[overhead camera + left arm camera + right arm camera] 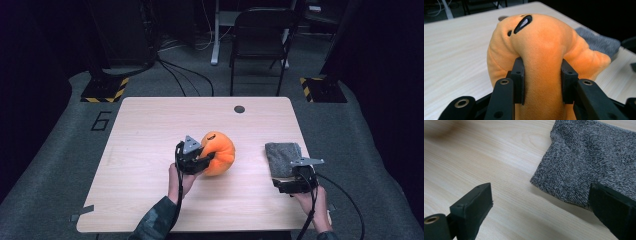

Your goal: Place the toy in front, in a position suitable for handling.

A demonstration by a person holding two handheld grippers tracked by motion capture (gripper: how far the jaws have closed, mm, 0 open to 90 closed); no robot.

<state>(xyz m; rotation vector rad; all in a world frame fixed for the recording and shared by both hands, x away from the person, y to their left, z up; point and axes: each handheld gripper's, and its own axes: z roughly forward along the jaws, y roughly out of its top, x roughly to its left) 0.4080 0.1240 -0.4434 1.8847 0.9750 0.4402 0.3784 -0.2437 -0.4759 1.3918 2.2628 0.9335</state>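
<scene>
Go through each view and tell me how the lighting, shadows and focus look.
High view: the table is lit, the room around it almost black, and the image is soft. Left gripper view: the orange plush toy is evenly lit and sharp, the grey cloth behind it softer. Right gripper view: cloth sharp, casting a shadow at its near edge; a blurred dark patch top left.

Left gripper (204,159) and right gripper (294,186) are black, each topped by a grey 3-cornered plate, with a black cable trailing toward 6 o'clock. Brass-ringed screw holes dot the 2 blocky jaws. The left sleeve (155,224) is camouflage-patterned.
</scene>
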